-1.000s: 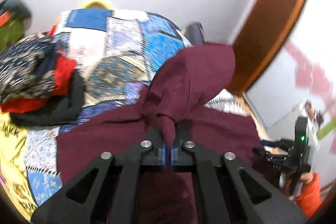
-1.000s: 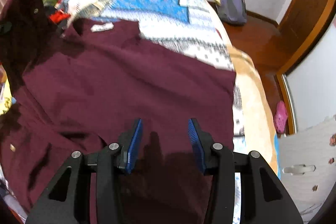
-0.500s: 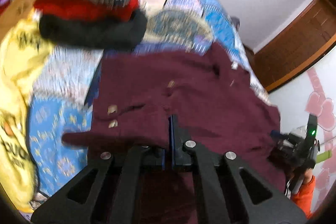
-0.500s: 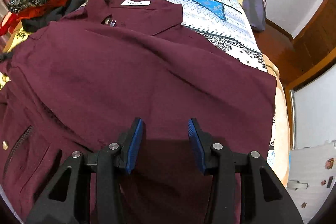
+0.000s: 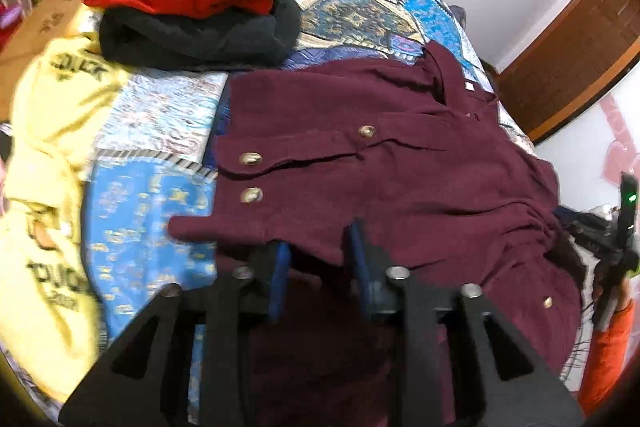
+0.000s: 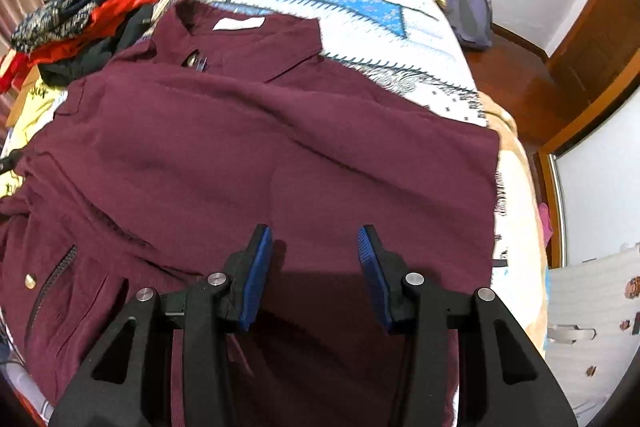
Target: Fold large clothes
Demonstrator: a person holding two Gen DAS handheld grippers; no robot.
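A large maroon jacket [image 5: 400, 155] with gold buttons lies spread on the patchwork bedspread [image 5: 360, 7]. Its left side and sleeve are folded in over the body. My left gripper [image 5: 318, 247] is open and empty just above the jacket's folded sleeve edge. In the right wrist view the jacket [image 6: 260, 147] lies with its collar and white label at the far end. My right gripper [image 6: 316, 247] is open and empty over the jacket's lower middle.
A pile of folded clothes [image 5: 192, 11], patterned, red and black, sits at the bed's far left. A yellow printed garment [image 5: 48, 147] lies at the left edge. A dark bag [image 6: 470, 11] sits on the wooden floor beyond the bed. A wooden door [image 6: 592, 59] stands to the right.
My left gripper carried the sleeve down across the jacket, laid it flat and opened, letting it go. My right gripper stayed open over the jacket.
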